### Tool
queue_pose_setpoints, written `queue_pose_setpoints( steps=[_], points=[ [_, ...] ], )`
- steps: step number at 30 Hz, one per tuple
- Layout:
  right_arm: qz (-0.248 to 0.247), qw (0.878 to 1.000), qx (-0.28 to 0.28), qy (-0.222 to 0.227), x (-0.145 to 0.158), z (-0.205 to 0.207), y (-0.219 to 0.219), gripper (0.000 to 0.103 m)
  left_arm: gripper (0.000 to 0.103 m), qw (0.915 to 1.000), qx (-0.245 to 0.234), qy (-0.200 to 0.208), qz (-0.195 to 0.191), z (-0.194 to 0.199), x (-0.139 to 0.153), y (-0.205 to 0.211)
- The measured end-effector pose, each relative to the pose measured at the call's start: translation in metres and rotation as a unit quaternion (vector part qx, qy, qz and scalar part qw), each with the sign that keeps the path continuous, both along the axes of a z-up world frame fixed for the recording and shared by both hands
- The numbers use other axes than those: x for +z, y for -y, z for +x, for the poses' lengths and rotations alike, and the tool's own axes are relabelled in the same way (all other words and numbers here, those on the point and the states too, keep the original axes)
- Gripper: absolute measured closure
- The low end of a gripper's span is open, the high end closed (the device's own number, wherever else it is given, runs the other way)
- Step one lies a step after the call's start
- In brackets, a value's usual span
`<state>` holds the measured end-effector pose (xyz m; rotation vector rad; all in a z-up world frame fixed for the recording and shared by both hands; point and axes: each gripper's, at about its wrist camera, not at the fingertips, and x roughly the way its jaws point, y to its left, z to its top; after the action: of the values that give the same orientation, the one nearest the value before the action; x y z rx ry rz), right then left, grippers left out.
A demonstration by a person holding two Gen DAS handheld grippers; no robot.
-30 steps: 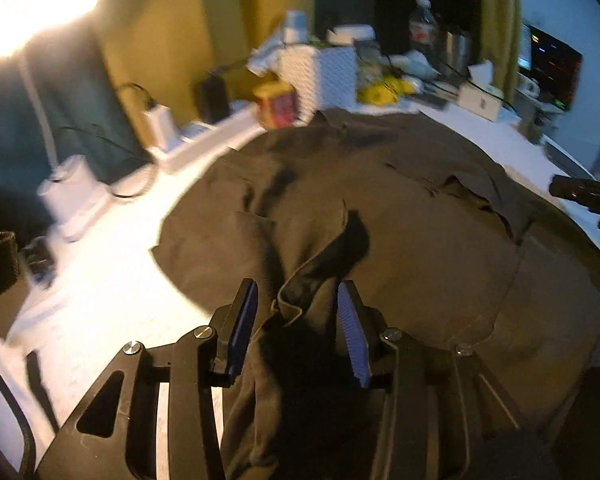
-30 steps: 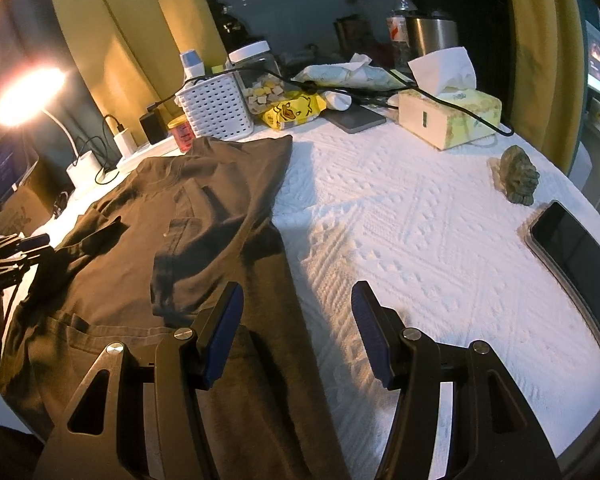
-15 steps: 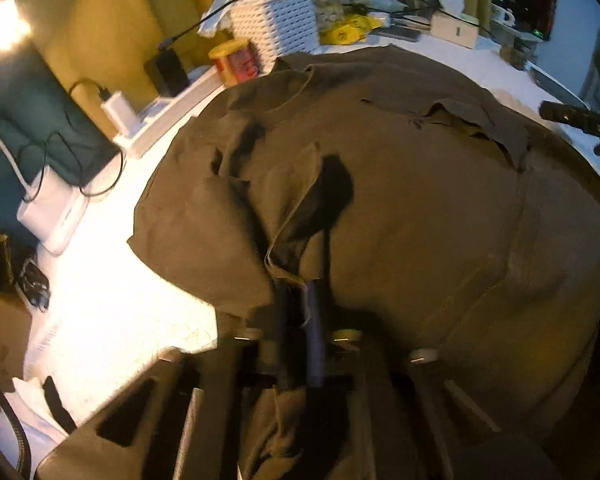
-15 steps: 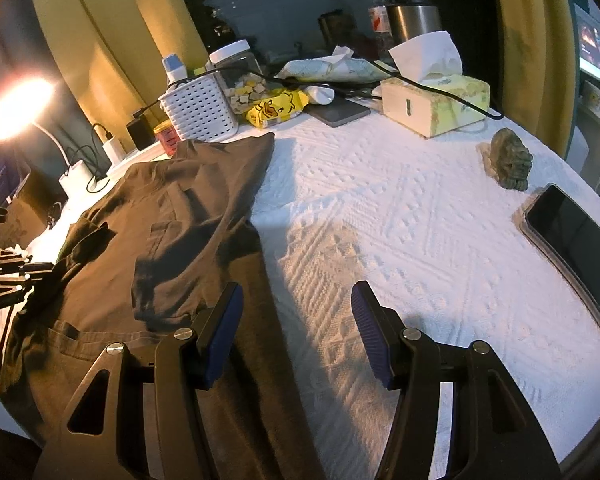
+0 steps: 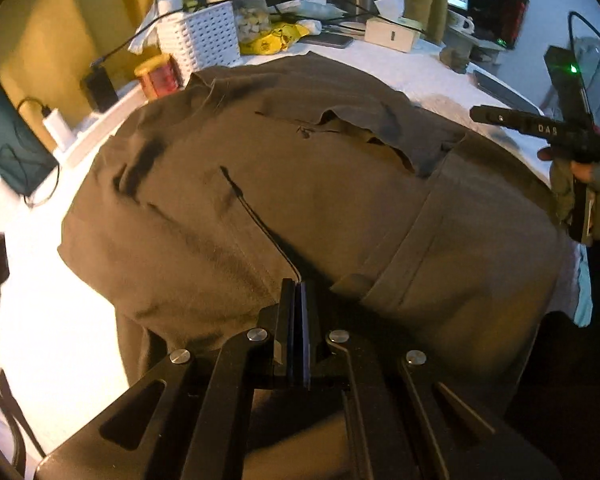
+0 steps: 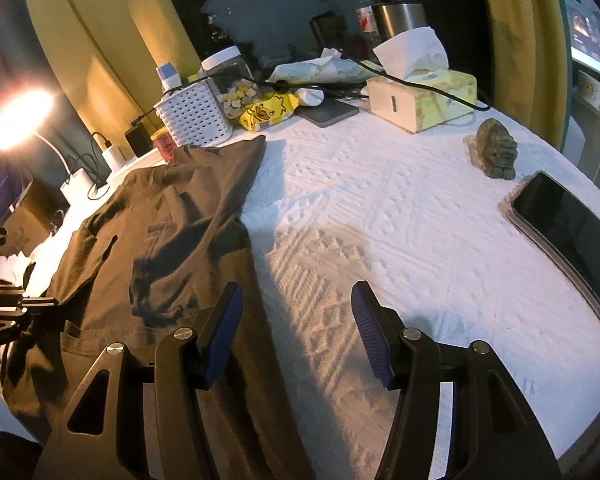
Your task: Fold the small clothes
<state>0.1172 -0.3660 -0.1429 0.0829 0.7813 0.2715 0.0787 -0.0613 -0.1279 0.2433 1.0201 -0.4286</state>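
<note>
At the far left of the right wrist view, a lit desk lamp [image 6: 18,120] glares beside a white charger [image 6: 112,156], and below them the left gripper [image 6: 24,306] shows small at the near edge of the olive-brown garment [image 6: 168,248]. A second ago its jaws stood apart with a raised ridge of cloth between them; now, in its own view, the left gripper [image 5: 298,304] has its blue pads pressed together, having just closed, and a thin dark fold of the garment [image 5: 300,184] runs straight into the pinch. The cloth that was rumpled ahead of it then now looks pulled smoother, and the camera sits lower and nearer to the fabric than before.

The garment lies spread on the white textured tablecloth [image 6: 380,220], covering its left part, with one leg or sleeve reaching toward the white perforated basket [image 6: 198,118] and the red tin [image 6: 165,145] at the back.

Further right, the right gripper [image 6: 296,332] hovers at the garment's right edge, jaws wide apart and holding nothing, one finger over cloth and the other over bare tablecloth; it has hardly shifted since the earlier frames. In the left wrist view it [image 5: 512,120] shows at the right, held by a hand [image 5: 588,176].

Beyond stand a tissue box [image 6: 424,96], a small green figurine [image 6: 496,148] and a dark phone [image 6: 568,220] near the table's right rim
</note>
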Motion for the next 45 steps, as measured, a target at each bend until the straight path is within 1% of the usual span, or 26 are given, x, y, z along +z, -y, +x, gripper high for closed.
queue_pose_setpoints(
  steps=[2,4,5,6,7,10,12,15,19,20,21,22,23,24,25,26,27,29,31,32,34,36,37,39,42,45],
  points=[
    [-0.006,1.0,0.004,-0.001,0.001,-0.001,-0.001,0.043,0.097,0.9996,0.025,-0.009,0.0,0.001,-0.001,-0.01],
    [-0.015,1.0,0.012,-0.001,0.001,-0.001,-0.005,0.043,0.072,0.9984,0.057,0.002,0.001,-0.002,0.005,-0.025],
    [-0.02,1.0,0.017,0.0,0.002,0.0,-0.01,0.043,0.045,0.9971,0.074,0.009,-0.012,-0.003,0.01,-0.036],
    [-0.022,1.0,0.02,0.001,0.003,0.001,-0.012,0.043,0.034,0.9952,0.091,0.018,-0.032,-0.003,0.016,-0.049],
    [-0.024,0.999,0.022,0.001,0.004,0.002,-0.015,0.043,0.029,0.991,0.116,0.025,-0.062,-0.003,0.024,-0.068],
    [-0.029,0.999,0.033,0.004,0.008,0.012,-0.025,0.043,0.029,0.9819,0.161,0.032,-0.095,0.007,0.03,-0.109],
    [-0.038,0.998,0.04,0.006,0.012,0.021,-0.032,0.043,0.029,0.9757,0.19,0.033,-0.105,0.02,0.024,-0.136],
    [-0.051,0.997,0.051,0.013,0.018,0.034,-0.042,0.043,0.03,0.9667,0.221,0.02,-0.127,0.044,0.01,-0.163],
    [-0.067,0.996,0.063,0.017,0.026,0.059,-0.055,0.043,0.032,0.9634,0.235,0.021,-0.127,0.072,-0.01,-0.179],
    [-0.069,0.995,0.063,0.017,0.027,0.064,-0.057,0.043,0.038,0.9623,0.237,0.013,-0.133,0.079,-0.015,-0.181],
    [-0.073,0.995,0.064,0.018,0.028,0.071,-0.059,0.043,0.043,0.9617,0.236,0.006,-0.139,0.085,-0.021,-0.182],
    [-0.075,0.995,0.065,0.018,0.029,0.075,-0.061,0.043,0.044,0.9616,0.234,0.003,-0.143,0.089,-0.024,-0.183],
    [-0.077,0.995,0.066,0.017,0.029,0.082,-0.063,0.043,0.049,0.9623,0.231,0.002,-0.144,0.092,-0.027,-0.182],
    [-0.08,0.994,0.067,0.017,0.03,0.089,-0.065,0.043,0.061,0.9645,0.223,0.007,-0.141,0.095,-0.029,-0.179],
    [-0.081,0.994,0.068,0.017,0.029,0.092,-0.066,0.043,0.07,0.9667,0.215,0.011,-0.139,0.097,-0.029,-0.178],
    [-0.084,0.994,0.071,0.016,0.029,0.099,-0.07,0.043,0.094,0.9699,0.204,0.011,-0.133,0.101,-0.03,-0.175],
    [-0.086,0.994,0.072,0.015,0.028,0.103,-0.072,0.043,0.099,0.9728,0.194,0.01,-0.126,0.104,-0.03,-0.172],
    [-0.088,0.993,0.078,0.011,0.025,0.113,-0.077,0.043,0.099,0.9769,0.185,0.022,-0.104,0.107,-0.028,-0.17],
    [-0.089,0.993,0.083,0.008,0.022,0.12,-0.083,0.043,0.099,0.9787,0.191,0.045,-0.06,0.11,-0.024,-0.172],
    [-0.089,0.992,0.086,0.006,0.021,0.123,-0.086,0.043,0.099,0.9781,0.197,0.053,-0.042,0.112,-0.023,-0.177],
    [-0.088,0.992,0.092,0.004,0.018,0.128,-0.092,0.043,0.1,0.9741,0.215,0.071,0.008,0.117,-0.021,-0.192],
    [-0.087,0.992,0.095,0.003,0.016,0.13,-0.096,0.043,0.1,0.97,0.229,0.073,0.036,0.124,-0.022,-0.205],
    [-0.088,0.992,0.096,0.002,0.015,0.131,-0.098,0.043,0.1,0.9691,0.232,0.071,0.043,0.127,-0.023,-0.215],
    [-0.092,0.991,0.097,-0.004,0.01,0.133,-0.101,0.043,0.099,0.9703,0.229,0.067,0.041,0.129,-0.022,-0.222],
    [-0.105,0.99,0.098,-0.013,0.002,0.138,-0.102,0.043,0.099,0.9717,0.216,0.07,0.065,0.129,-0.024,-0.219],
    [-0.12,0.988,0.1,-0.017,-0.002,0.152,-0.102,0.043,0.099,0.9712,0.22,0.07,0.058,0.128,-0.025,-0.223]
  ],
)
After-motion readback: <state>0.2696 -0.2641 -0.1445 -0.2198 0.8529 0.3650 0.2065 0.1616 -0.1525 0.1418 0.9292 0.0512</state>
